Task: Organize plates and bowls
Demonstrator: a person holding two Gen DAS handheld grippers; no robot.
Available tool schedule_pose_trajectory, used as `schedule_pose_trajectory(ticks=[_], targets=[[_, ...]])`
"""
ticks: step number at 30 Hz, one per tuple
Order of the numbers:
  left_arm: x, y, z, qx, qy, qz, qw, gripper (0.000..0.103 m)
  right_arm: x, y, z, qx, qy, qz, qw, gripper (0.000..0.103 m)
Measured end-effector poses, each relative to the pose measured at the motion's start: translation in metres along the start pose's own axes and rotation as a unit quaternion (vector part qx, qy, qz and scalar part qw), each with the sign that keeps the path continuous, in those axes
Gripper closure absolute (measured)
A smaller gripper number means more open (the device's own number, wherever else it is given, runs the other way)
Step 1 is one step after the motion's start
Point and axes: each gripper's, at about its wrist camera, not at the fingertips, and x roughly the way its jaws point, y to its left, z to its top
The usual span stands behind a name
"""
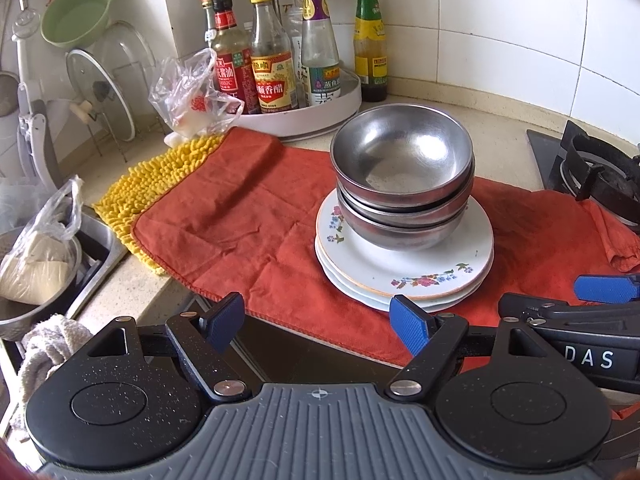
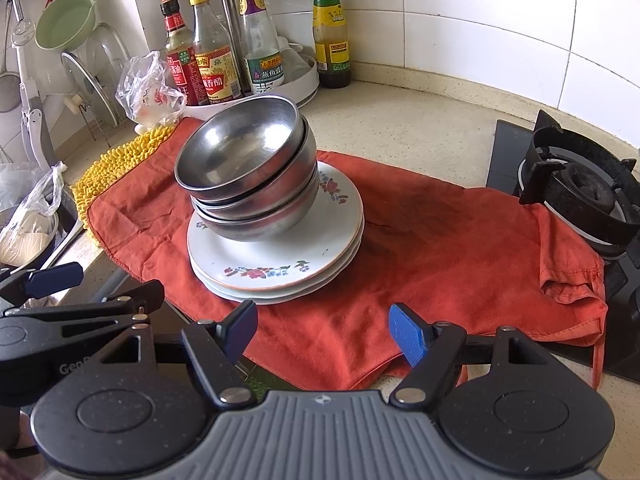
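Three steel bowls sit nested in a stack on top of a pile of flowered plates, and the whole pile rests on a red cloth spread over the table. In the right wrist view the bowls lean toward 10 o'clock on the plates, the top one tipped off centre.

The left tool hangs just short of the plates at 6 o'clock of the pile, its blue pads spread apart with nothing between them; it touches no dish. The right tool is likewise open and empty, over the near edge of the cloth, with the plates at its 11 o'clock. Each tool shows at the edge of the other's view: the right one at 3 o'clock in the left wrist view, the left one at 9 o'clock in the right wrist view.

A yellow mat pokes out from under the cloth at 10 o'clock of the pile. Behind it, at 12 o'clock, a white turntable holds sauce bottles, with a crumpled plastic bag beside it. A gas burner stands at 3 o'clock, the cloth's corner touching it. A green bowl hangs on the wall at far left above glass lids in a rack.
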Motion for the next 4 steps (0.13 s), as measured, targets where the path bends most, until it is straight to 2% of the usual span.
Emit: schedule_pose_trajectory(ticks=[4], targets=[[0.0030, 0.0032, 0.0012, 0.001, -0.002, -0.001, 1.0000, 0.018, 0.0031, 0.0024, 0.0019, 0.003, 0.000, 0.000, 1.000, 0.032]])
